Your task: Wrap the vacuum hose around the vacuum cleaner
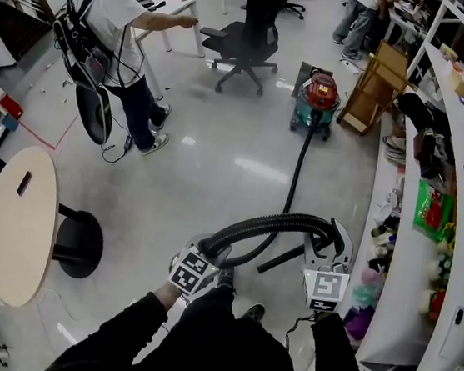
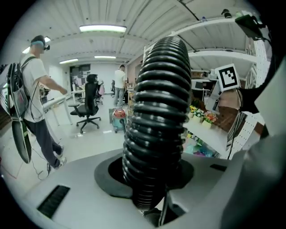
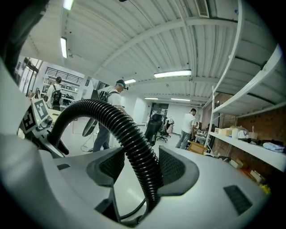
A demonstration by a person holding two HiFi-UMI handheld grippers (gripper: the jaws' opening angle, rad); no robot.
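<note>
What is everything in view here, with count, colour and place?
vacuum cleaner: 1, red and green, floor ahead
vacuum hose: 1, black, lifted in an arch up close, trailing over the floor to the vacuum cleaner
office chair: 1, black, far centre
round table: 1, beige, left
person: 1, white shirt, standing left
shelves: several, white, right
left tool: 1, light grey, closed on the vacuum hose
right tool: 1, light grey, closed on the vacuum hose

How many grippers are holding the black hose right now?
2. The left gripper clamps the hose at the lower-left end of its raised arch; the right gripper clamps it at the arch's right end. Neither is hidden.
</note>
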